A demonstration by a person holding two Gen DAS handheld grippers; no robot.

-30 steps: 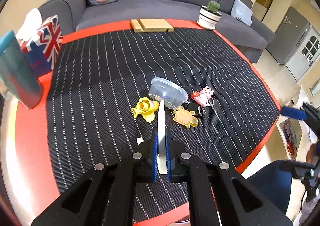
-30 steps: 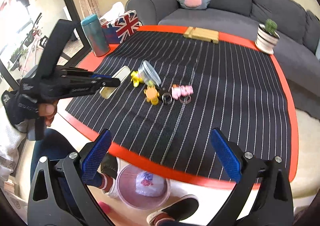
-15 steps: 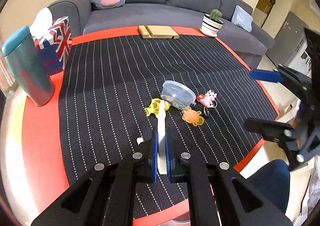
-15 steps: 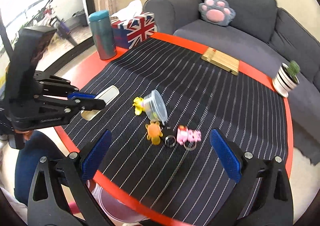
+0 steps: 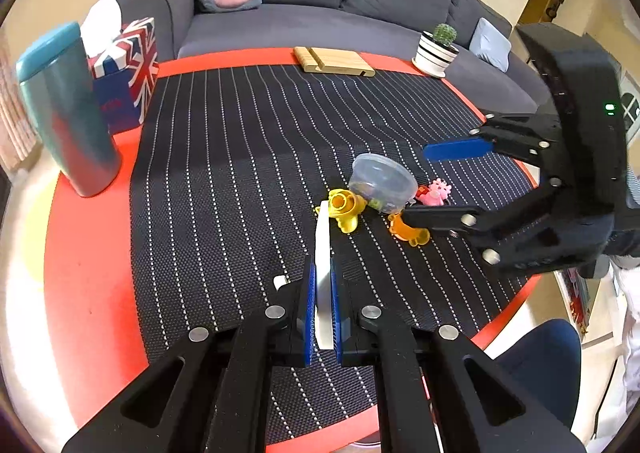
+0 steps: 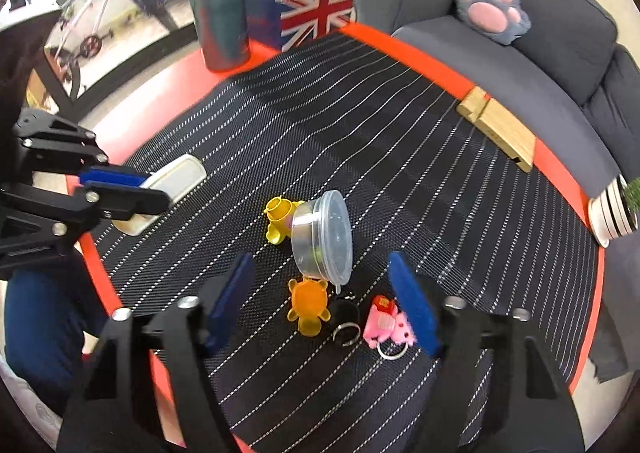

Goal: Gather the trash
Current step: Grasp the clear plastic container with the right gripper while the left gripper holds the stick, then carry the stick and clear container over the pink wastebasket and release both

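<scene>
My left gripper (image 5: 321, 273) is shut on a flat white plastic lid (image 5: 322, 253), held edge-on above the striped mat; the lid also shows in the right wrist view (image 6: 176, 183). A clear round plastic container (image 6: 324, 239) lies tilted on its side mid-table, also in the left wrist view (image 5: 382, 183). My right gripper (image 6: 324, 301) is open and empty, its blue pads either side of the space just in front of the container. It shows in the left wrist view (image 5: 444, 181) reaching in from the right.
Around the container lie a yellow bear toy (image 6: 280, 219), an orange bear (image 6: 310, 303), a black ring keychain (image 6: 346, 317) and a pink pig keychain (image 6: 386, 323). A teal tumbler (image 5: 66, 109), a Union Jack tissue box (image 5: 128, 69), a wooden stand (image 5: 332, 61) and a potted cactus (image 5: 436, 51) line the table's edges.
My right gripper has moved in over the table from its near edge and now hovers open just before the container. The left gripper keeps hold of the white lid.
</scene>
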